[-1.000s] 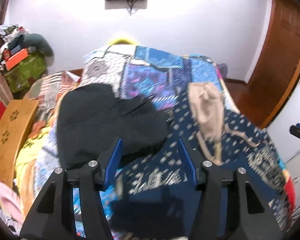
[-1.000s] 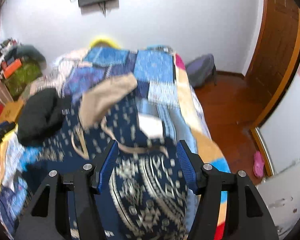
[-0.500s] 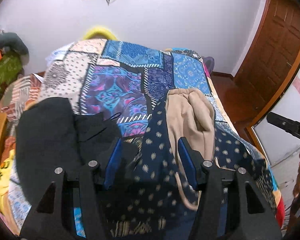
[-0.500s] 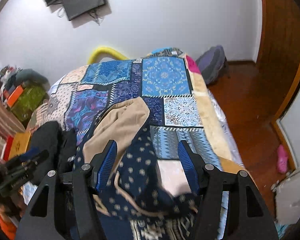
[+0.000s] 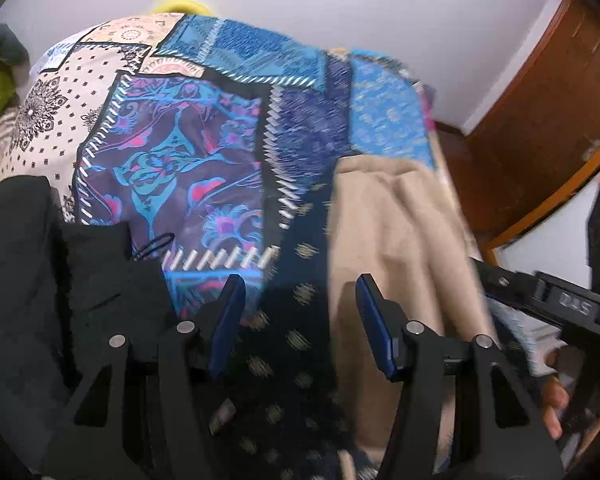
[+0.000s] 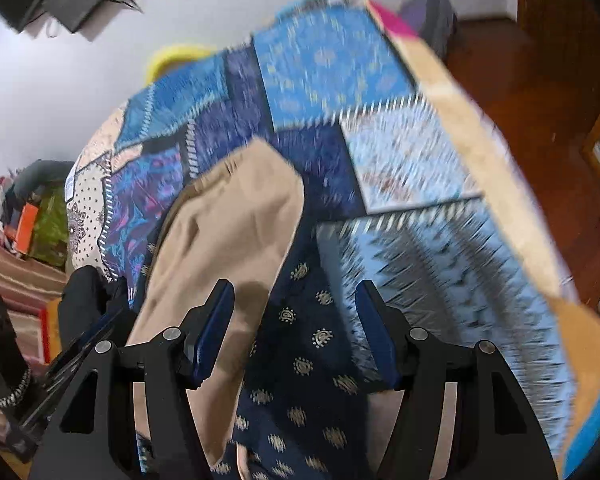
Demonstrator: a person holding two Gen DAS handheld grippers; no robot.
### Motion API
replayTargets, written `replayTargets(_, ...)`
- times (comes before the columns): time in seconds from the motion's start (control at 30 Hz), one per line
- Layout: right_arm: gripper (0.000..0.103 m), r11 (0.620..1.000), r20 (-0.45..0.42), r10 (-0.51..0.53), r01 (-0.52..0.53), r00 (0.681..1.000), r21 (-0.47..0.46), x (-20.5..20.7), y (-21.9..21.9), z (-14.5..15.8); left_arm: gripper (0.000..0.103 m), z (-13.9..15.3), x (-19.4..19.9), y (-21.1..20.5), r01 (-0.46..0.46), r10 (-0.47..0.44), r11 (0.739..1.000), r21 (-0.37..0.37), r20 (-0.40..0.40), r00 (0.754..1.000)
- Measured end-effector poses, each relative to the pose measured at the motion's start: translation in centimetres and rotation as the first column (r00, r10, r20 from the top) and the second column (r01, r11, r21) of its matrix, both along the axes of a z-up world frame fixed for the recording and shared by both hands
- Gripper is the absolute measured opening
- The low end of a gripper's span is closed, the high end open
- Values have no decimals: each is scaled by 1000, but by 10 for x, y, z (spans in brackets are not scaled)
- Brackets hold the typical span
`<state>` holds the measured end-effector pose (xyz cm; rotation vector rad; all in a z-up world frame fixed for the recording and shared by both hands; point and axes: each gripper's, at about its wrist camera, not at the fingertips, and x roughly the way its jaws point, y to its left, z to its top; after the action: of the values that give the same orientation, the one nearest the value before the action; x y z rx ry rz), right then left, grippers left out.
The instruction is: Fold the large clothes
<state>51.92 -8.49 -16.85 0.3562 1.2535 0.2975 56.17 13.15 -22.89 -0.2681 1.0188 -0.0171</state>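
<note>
A: Where is the clothing?
B: A beige cloth garment lies crumpled on the bed, over a dark navy fabric with small gold motifs; both rest on the patchwork bedspread of blue, purple and cream squares; a heap of black cloth sits just beside them on the left.
A: And the tools?
B: The left gripper hangs above the navy fabric, beige garment under its right finger; its blue-padded jaws stand spread with nothing pinched; the right gripper hovers over the edge where beige meets navy, jaws likewise apart and empty.
A: Anything else?
B: A hand shows at the right edge of the left view, behind a black tool.
</note>
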Motion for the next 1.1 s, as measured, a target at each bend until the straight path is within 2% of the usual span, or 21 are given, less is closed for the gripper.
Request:
replayTargets(0.07,59,1000,-21,-7,7,1000,12,2,1,-10,56,-13,8,3,-18,18,1000,-1,-18,1000)
replayTargets(0.13,51,1000,-19,-12,12,1000,14,3,0,-16,56,-17,8,6,-29,29,1000,-8,13,999)
replayTargets(0.17,38,1000,-20,-10,11,1000,15,4,0,-17,56,-17,7,7,-25,25,1000,-5,19,999)
replayTargets(0.2,28,1000,-33,-6,6,999,19,4,-2,-21,48,-17,6,7,-25,25,1000,0,26,999)
replayTargets(0.23,22,1000,-48,-6,8,999,27,7,-2,-24,31,-17,5,6,-27,27,1000,3,32,999)
replayTargets(0.27,19,999,-55,-10,12,998,37,7,-5,-25,24,-15,3,6,-16,17,1000,-10,34,999)
replayTargets(0.3,12,999,-56,-18,21,998,43,6,-8,-25,12,-13,1,6,-8,9,1000,-26,31,999)
replayTargets(0.33,10,999,-50,-22,24,999,44,4,-9,-23,11,-11,0,6,-10,11,999,-30,29,1000)
replayTargets(0.5,9,999,66,-2,4,998,-35,-15,-11,12,8,6,-17,11,-2,4,999,-49,39,999)
replayTargets(0.63,9,998,138,48,-42,989,-50,-33,-13,57,7,37,-41,10,20,-16,998,-63,64,998)
replayTargets(0.83,9,992,228,119,-109,966,-58,-75,-10,115,7,95,-100,-4,89,-89,996,6,127,988)
replayTargets(1.0,9,986,264,165,-151,950,-74,-120,-15,138,7,131,-159,-5,119,-128,991,65,166,978)
replayTargets(1.1,9,982,275,186,-169,943,-83,-145,-20,145,7,143,-192,2,130,-138,990,58,167,976)
